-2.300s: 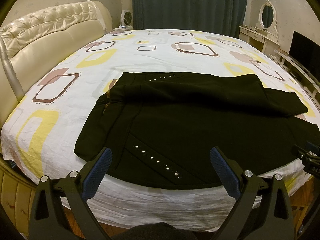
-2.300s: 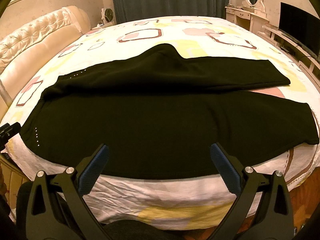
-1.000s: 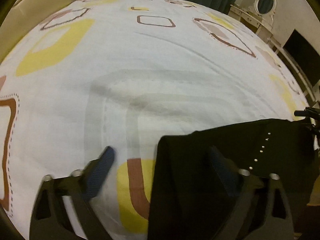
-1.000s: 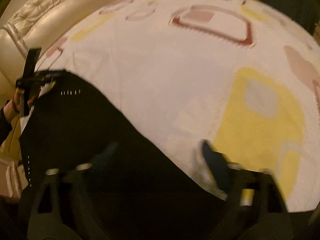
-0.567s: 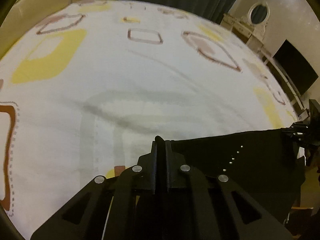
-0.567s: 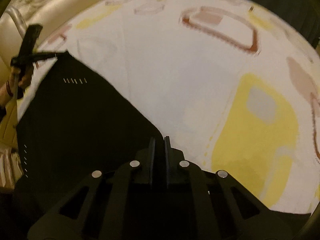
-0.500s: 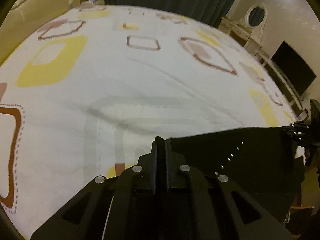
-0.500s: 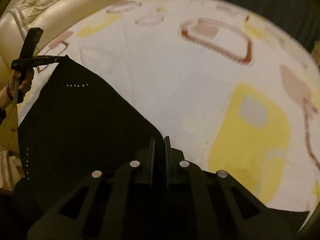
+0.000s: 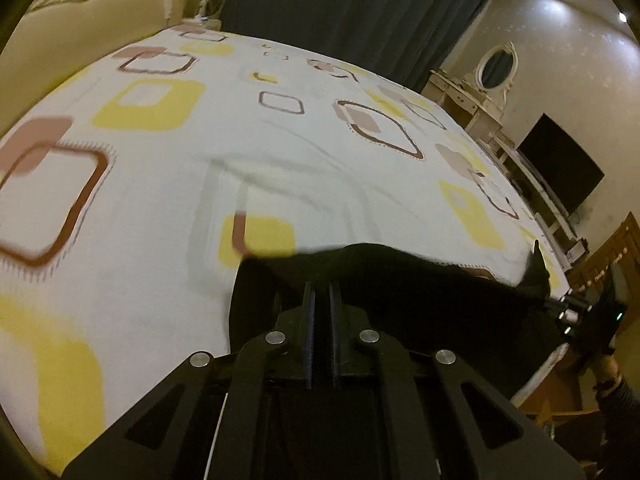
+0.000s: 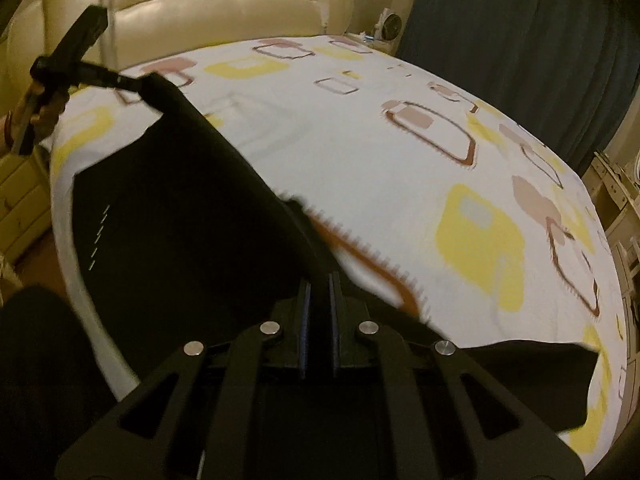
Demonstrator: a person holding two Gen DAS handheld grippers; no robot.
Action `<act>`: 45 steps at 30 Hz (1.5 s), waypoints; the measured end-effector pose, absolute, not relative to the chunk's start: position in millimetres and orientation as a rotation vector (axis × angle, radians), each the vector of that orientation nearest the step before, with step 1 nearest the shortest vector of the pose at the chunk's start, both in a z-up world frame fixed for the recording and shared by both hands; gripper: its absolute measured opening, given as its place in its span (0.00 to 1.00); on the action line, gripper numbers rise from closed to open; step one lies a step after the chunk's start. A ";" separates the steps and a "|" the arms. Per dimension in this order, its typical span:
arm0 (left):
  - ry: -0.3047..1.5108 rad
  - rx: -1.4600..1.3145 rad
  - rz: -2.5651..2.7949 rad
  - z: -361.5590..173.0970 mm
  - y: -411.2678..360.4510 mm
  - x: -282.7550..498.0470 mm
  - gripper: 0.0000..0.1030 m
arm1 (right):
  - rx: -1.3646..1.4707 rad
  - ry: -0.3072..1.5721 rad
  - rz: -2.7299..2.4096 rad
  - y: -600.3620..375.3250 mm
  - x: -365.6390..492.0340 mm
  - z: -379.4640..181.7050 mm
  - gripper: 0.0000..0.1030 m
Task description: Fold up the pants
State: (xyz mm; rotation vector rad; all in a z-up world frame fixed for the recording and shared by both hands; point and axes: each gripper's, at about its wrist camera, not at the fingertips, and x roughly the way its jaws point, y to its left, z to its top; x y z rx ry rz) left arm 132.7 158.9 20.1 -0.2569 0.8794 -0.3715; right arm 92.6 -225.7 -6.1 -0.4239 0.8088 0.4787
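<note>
The black pants [image 9: 420, 292] hang lifted above the bed, stretched between both grippers. My left gripper [image 9: 320, 286] is shut on one end of the fabric, which drapes off to the right toward the other gripper [image 9: 576, 312], seen at the far right with a hand below it. In the right wrist view my right gripper [image 10: 318, 278] is shut on the pants [image 10: 180, 208], and the cloth runs up-left to the left gripper [image 10: 132, 82], held by a hand [image 10: 36, 116]. A row of small studs [image 10: 98, 236] shows on the hanging part.
The round bed [image 9: 240, 152] carries a white sheet with yellow and brown squares. A cream padded headboard [image 10: 208, 4] curves behind it. Dark curtains [image 9: 352, 12], a dressing table with oval mirror [image 9: 494, 68] and a dark screen [image 9: 560, 172] stand beyond the bed.
Both grippers closed on the far edge of the pants, then lifted it and pulled it back across the bed, so more of the sheet shows.
</note>
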 end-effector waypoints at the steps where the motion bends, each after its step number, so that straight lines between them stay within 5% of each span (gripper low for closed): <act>1: 0.889 -0.278 -0.366 16.4 162.7 119.8 0.06 | -0.419 0.818 0.487 -225.5 84.7 -10.5 0.07; 13: 1.011 -0.473 -0.328 -44.3 178.3 52.6 0.01 | -0.356 0.933 0.493 -220.1 28.6 -70.4 0.09; 16: 1.003 -0.569 -0.350 -47.6 182.1 38.3 0.03 | -0.232 0.938 0.480 -232.9 27.7 -65.5 0.20; 18: 0.994 -0.609 -0.349 -44.9 182.4 32.3 0.17 | -0.113 0.951 0.474 -246.6 25.9 -60.8 0.39; 21: 0.932 -0.672 -0.332 -35.5 179.7 20.3 0.55 | 0.066 0.973 0.438 -271.8 24.3 -56.2 0.46; 22: 0.913 -0.685 -0.312 -34.4 175.9 19.2 0.57 | 0.116 0.979 0.435 -277.7 24.3 -56.3 0.46; 29: 0.961 -0.712 -0.278 -54.2 151.4 31.9 0.57 | 0.589 1.008 0.413 -320.5 23.5 -67.4 0.47; 41: 0.973 -0.809 -0.217 -75.1 152.5 43.9 0.57 | 0.702 1.029 0.409 -305.7 15.3 -82.0 0.54; 45: 0.979 -0.827 -0.173 -78.6 151.6 43.9 0.48 | 0.806 1.024 0.417 -299.9 13.0 -87.0 0.54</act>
